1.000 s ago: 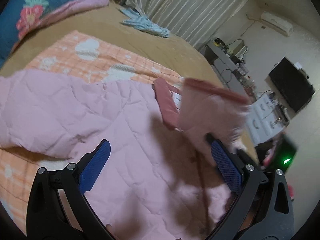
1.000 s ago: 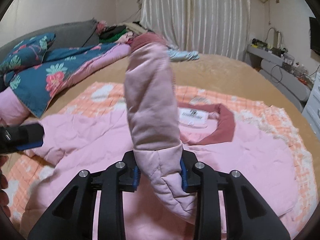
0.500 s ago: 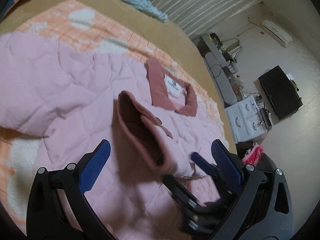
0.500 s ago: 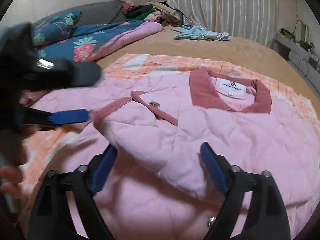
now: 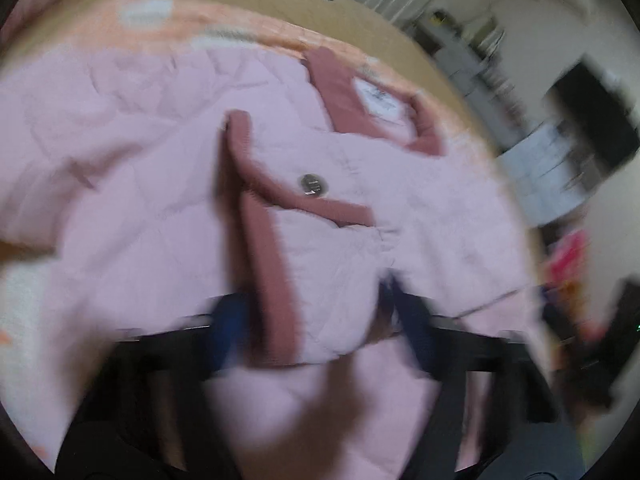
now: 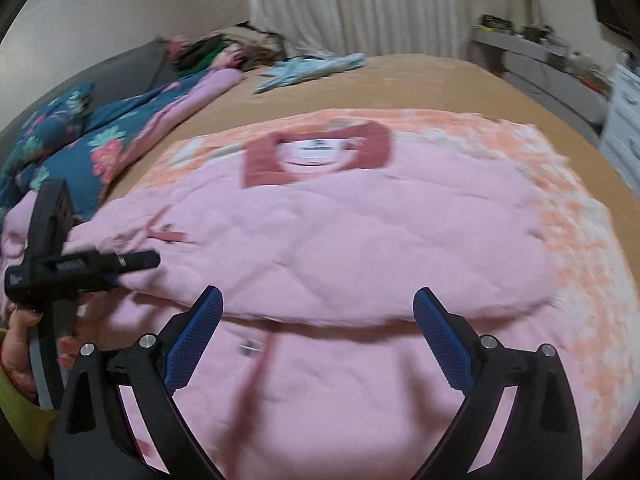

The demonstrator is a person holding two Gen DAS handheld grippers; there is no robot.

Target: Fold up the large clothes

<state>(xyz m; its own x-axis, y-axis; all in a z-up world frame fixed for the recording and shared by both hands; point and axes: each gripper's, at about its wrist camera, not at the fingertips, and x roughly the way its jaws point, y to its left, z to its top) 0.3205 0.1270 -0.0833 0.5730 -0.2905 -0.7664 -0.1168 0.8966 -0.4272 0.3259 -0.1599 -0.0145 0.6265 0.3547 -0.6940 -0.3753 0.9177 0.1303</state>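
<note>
Striped curtains, pale wall, perhaps a cluttered shelf.

Black left gripper with blue pads just closing around pink cuff; matching right gripper spread wide, empty.

You have almost nothing to read here. The only printed thing is the white label sewn inside the dark pink collar of the pink jacket; it carries a dark line of print, but the letters are too small and smeared to make out (the left wrist view shows the same label with a blurred dark mark and no legible word). The left tongs, seen from the right wrist, bear a small pale marking on their black body, also unreadable. No numbers, brands or signs can be made out elsewhere.
</note>
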